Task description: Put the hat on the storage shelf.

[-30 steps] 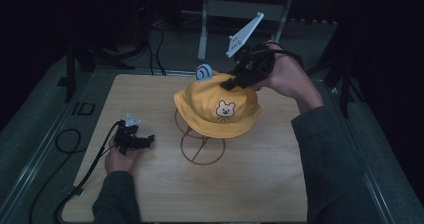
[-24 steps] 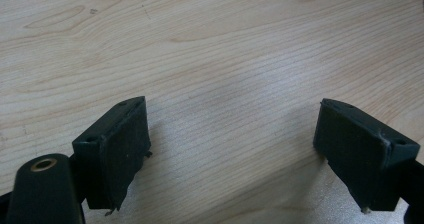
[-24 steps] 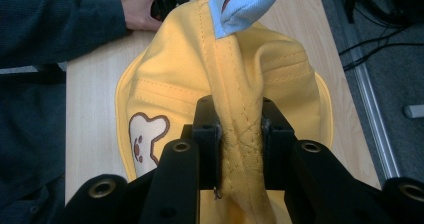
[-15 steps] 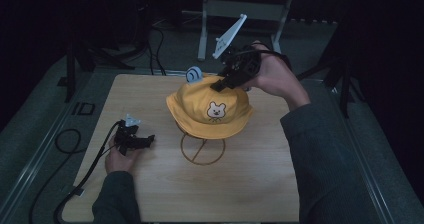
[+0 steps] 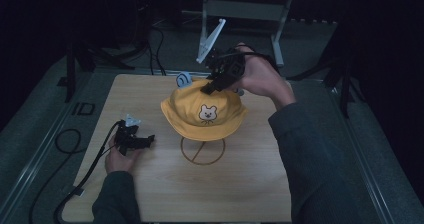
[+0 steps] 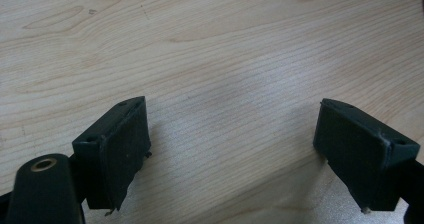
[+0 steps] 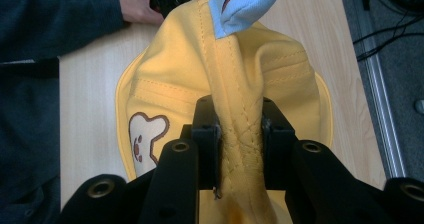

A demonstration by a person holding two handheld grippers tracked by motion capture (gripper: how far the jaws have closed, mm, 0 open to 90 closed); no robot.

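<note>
A: Status on the hat (image 5: 204,113)?

B: We have it pinched. The right gripper (image 5: 209,87) has its fingers (image 7: 207,144) clenched on a fold of crown fabric along a seam, and the cloth bunches up between them. The blue ear tab (image 7: 245,4) sits just beyond the fingertips.

A: What changed?

B: Over the last second the hat has shifted toward the left-hand side of the counter (image 5: 150,194) and looks higher. A second ago it sat low over the wire stand (image 5: 202,150); now the stand's ring and stem show clear below the brim. Our right hand (image 5: 257,76) has travelled with it.

A: So it's coming off the stand?

B: That's our read: lift in progress, hat carried by the right fingers alone. We can't tell whether the crown still touches the stand's top, since the brim hides it.

A: Left side?

B: The left gripper (image 5: 131,140) hasn't moved and rests on the counter, well apart from the hat. Its fingers (image 6: 117,149) are released and spread wide, with bare wood between them.

A: Risk?

B: A single pinch on soft fabric, so we'd expect the hat to sag or swing.
</note>
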